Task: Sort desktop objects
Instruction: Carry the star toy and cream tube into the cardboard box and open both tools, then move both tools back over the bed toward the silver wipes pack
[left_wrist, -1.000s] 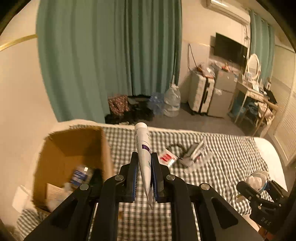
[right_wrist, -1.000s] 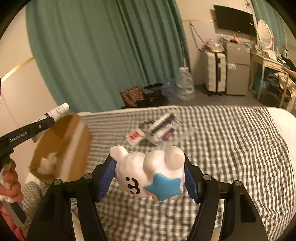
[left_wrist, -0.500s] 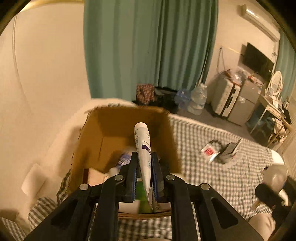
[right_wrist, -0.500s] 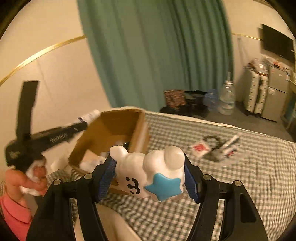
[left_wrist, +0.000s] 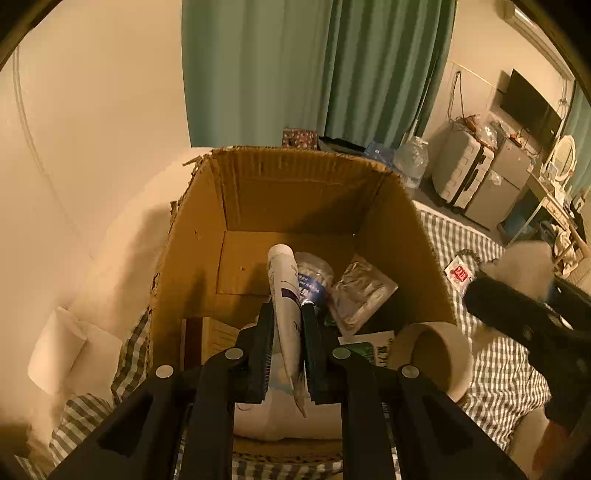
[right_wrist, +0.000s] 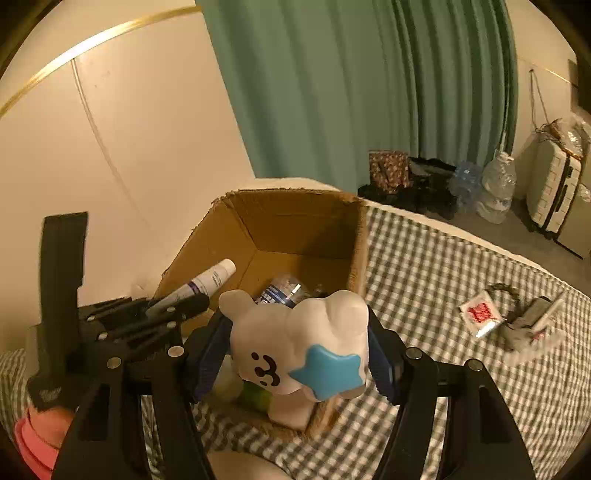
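Note:
My left gripper (left_wrist: 286, 314) is shut on a white tube (left_wrist: 282, 280) with a purple band and holds it over the open cardboard box (left_wrist: 199, 236). The tube (right_wrist: 210, 278) and left gripper (right_wrist: 173, 308) also show in the right wrist view, above the box's (right_wrist: 354, 236) left wall. My right gripper (right_wrist: 299, 347) is shut on a white bear toy (right_wrist: 295, 339) with a blue star, above the box's near right corner. The toy (left_wrist: 524, 262) shows blurred at the right of the left wrist view.
The box holds a blue-labelled bottle (left_wrist: 314, 277), a silvery packet (left_wrist: 358, 291), a tape roll (left_wrist: 432, 354) and other items. On the checked cloth (right_wrist: 424, 266) to the right lie a red-and-white packet (right_wrist: 480, 314) and a small pile (right_wrist: 532, 325). Wall and curtain stand behind.
Both grippers have moved left and closer to the box. The tube now hangs over the box's inside, and the toy is above its near right corner.

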